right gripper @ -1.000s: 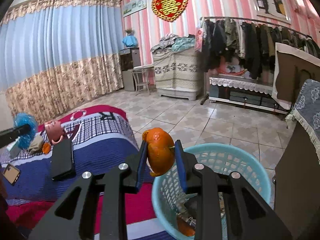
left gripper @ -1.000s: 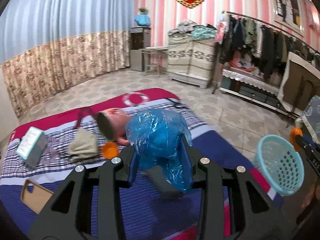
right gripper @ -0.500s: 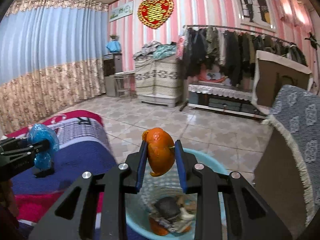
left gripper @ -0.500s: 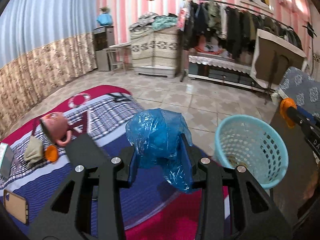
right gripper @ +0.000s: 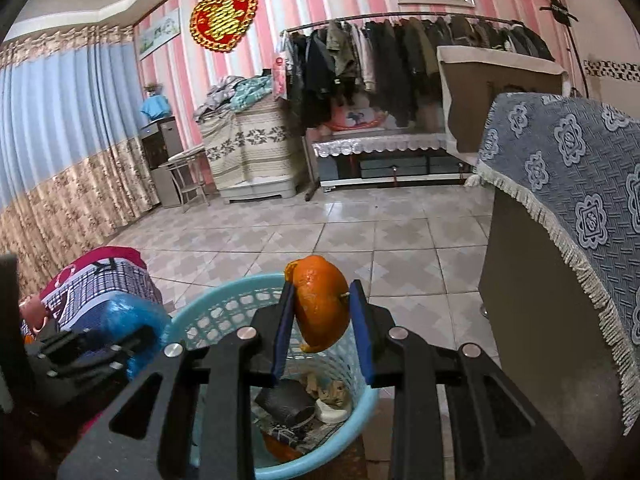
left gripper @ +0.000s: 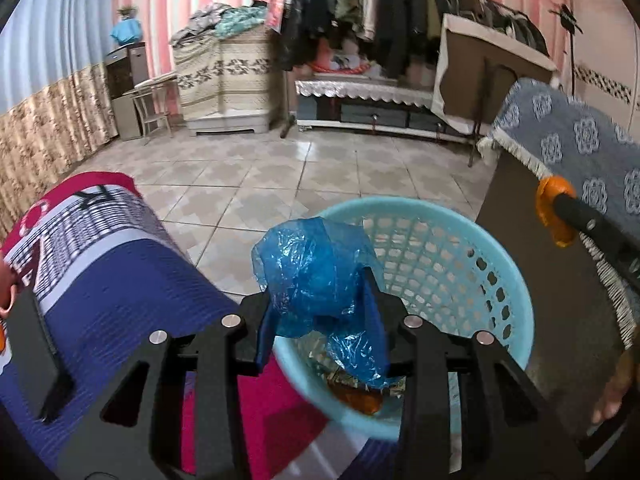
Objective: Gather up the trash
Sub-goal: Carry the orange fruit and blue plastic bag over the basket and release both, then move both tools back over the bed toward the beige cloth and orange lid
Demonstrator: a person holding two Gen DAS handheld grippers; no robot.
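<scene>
My left gripper (left gripper: 320,312) is shut on a crumpled blue plastic bag (left gripper: 312,280) and holds it over the near rim of a light blue perforated basket (left gripper: 460,264). My right gripper (right gripper: 322,320) is shut on a piece of orange peel (right gripper: 320,304) and holds it above the same basket (right gripper: 208,320). Several pieces of trash (right gripper: 304,400) lie at the basket's bottom. The right gripper with the peel (left gripper: 554,208) shows at the right of the left wrist view. The left gripper with the bag (right gripper: 132,328) shows at the left of the right wrist view.
A bed with a blue, white and red striped cover (left gripper: 104,272) lies left of the basket, with a black phone (left gripper: 36,356) on it. A brown cabinet with a blue patterned cloth (right gripper: 568,184) stands right of the basket. Tiled floor (right gripper: 360,236) stretches to a clothes rack (right gripper: 400,48).
My left gripper has carried the blue bag from over the bed to the basket's near rim. My right gripper has stayed over the basket with the peel, now a little farther across it.
</scene>
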